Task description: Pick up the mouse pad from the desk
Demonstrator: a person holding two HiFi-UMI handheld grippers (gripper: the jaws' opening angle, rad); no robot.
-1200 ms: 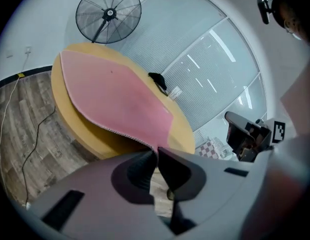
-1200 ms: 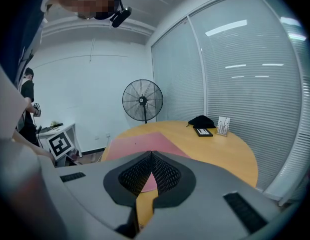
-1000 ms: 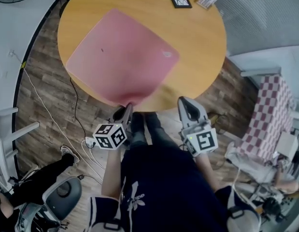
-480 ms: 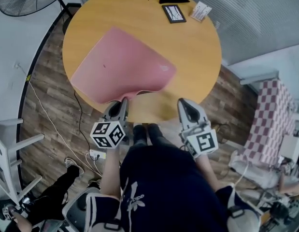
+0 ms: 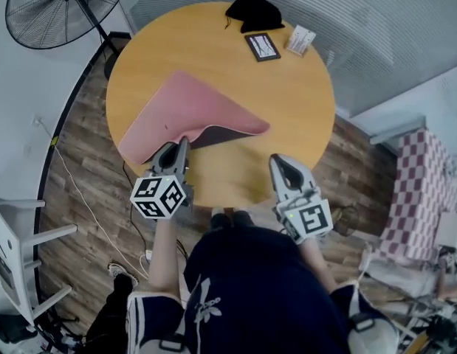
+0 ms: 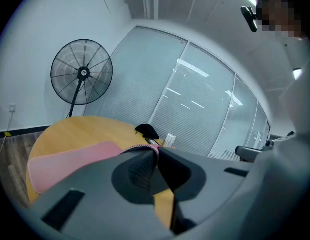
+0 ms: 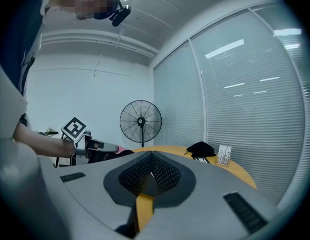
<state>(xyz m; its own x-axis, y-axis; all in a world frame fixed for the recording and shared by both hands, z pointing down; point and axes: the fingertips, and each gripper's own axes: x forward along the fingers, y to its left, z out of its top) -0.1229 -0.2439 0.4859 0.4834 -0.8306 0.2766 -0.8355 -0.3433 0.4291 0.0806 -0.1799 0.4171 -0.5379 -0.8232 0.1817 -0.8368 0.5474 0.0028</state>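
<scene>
Lifted since a second ago, the near edge of the pink mouse pad now hangs above the round wooden surface instead of lying flat on it. It curls up and over, so a strip of its dark underside shows along the fold. The left tongs have risen with it and moved in over the rim of the surface. The far and left parts of the pad lie on the wood, reaching close to the left rim.

The left tongs are clenched on that raised edge. In the left gripper view the pad's stitched pink border sits pinched between the two jaws, and the rest of the pad spreads away to the left below them. Their marker cube sits just behind, on the person's left forearm side.

The right tongs hover over the near rim of the surface, well apart from the pad. Their jaws are closed together with nothing between them, as the right gripper view shows.

At the far side of the surface lie a black cloth, a dark framed card just in front of it and a small white card beside that.

Off the surface, a standing fan stands at the upper left on the wooden floor. A red and white checked cloth is at the right.
</scene>
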